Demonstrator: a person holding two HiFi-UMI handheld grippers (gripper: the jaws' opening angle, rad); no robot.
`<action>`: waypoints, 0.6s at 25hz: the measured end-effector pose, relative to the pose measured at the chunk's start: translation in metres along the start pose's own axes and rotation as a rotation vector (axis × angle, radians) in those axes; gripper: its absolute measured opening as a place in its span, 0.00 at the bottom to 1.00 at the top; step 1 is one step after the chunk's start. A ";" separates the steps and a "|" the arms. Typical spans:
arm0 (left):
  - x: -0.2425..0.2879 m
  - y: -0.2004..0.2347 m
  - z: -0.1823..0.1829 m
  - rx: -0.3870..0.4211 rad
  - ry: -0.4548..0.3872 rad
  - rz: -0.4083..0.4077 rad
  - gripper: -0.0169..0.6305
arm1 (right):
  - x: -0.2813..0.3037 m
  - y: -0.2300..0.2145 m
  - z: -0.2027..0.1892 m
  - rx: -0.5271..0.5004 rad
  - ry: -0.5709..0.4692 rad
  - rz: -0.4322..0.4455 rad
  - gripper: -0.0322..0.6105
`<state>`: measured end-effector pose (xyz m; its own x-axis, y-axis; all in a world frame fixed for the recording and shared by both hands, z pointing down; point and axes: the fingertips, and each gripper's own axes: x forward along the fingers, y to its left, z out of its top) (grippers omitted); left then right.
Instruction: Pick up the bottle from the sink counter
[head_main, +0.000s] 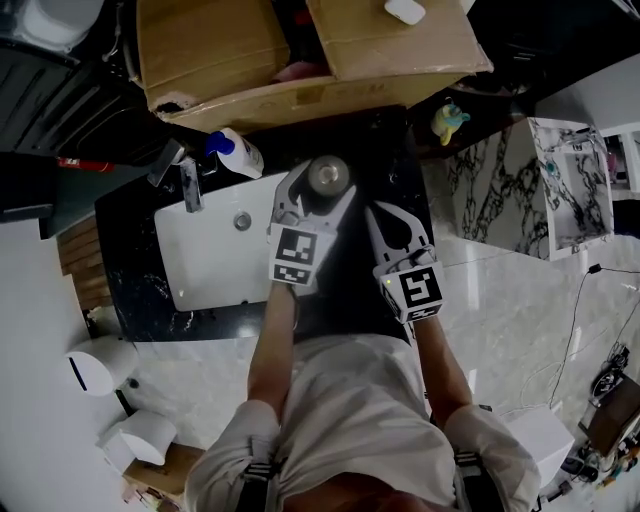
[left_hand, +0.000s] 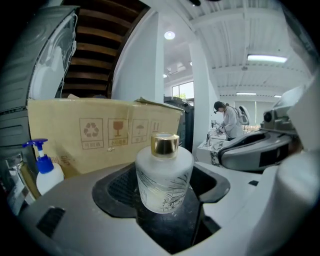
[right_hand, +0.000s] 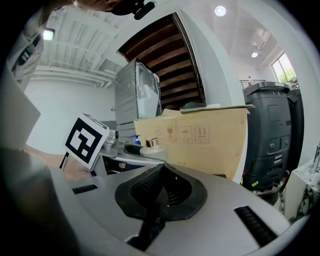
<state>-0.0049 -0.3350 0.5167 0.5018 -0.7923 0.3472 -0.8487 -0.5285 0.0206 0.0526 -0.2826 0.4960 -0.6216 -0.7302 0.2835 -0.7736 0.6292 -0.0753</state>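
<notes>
On the black stone counter (head_main: 348, 285), just right of the white rectangular sink basin (head_main: 210, 265), a squat frosted glass bottle with a gold cap (left_hand: 164, 175) stands upright between the jaws of your left gripper (head_main: 320, 195). The left gripper view shows the black ribbed pads (left_hand: 117, 187) pressed against the glass on both sides, so the gripper is pinching the bottle. The bottle's base blends into the dark surface beneath it, so you cannot tell whether it rests on the counter or is raised. From the head view only the cap and rounded shoulder show.

Your right gripper (right_hand: 161, 182) hangs over the counter just right of the left one. Its jaws are pressed together with nothing between them. In the right gripper view the left gripper hides most of the bottle; only the gold cap shows, beside the black-and-white square marker cube (right_hand: 86, 141).

Behind the bottle stands a large brown cardboard box printed with handling symbols (left_hand: 105, 135). A white pump bottle with a blue nozzle (head_main: 235, 152) stands at the basin's far corner, near a metal faucet (head_main: 188, 180). The left gripper view cuts it off at the left edge. A small yellow and teal toy (head_main: 450, 120) sits beyond the counter's right end, too small to make out. A person in pale clothing (left_hand: 230, 120) stands far off in the background, with little detail visible.
</notes>
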 end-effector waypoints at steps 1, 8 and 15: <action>-0.004 -0.002 0.003 0.003 -0.005 -0.001 0.51 | -0.003 0.001 0.002 -0.003 -0.001 0.002 0.05; -0.035 -0.014 0.028 0.030 -0.045 -0.001 0.51 | -0.016 0.010 0.023 -0.026 -0.034 0.016 0.05; -0.067 -0.016 0.054 0.015 -0.090 -0.019 0.51 | -0.033 0.023 0.054 -0.064 -0.082 0.009 0.05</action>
<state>-0.0162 -0.2904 0.4422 0.5317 -0.8058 0.2610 -0.8364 -0.5479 0.0122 0.0487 -0.2578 0.4335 -0.6383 -0.7422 0.2041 -0.7602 0.6495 -0.0157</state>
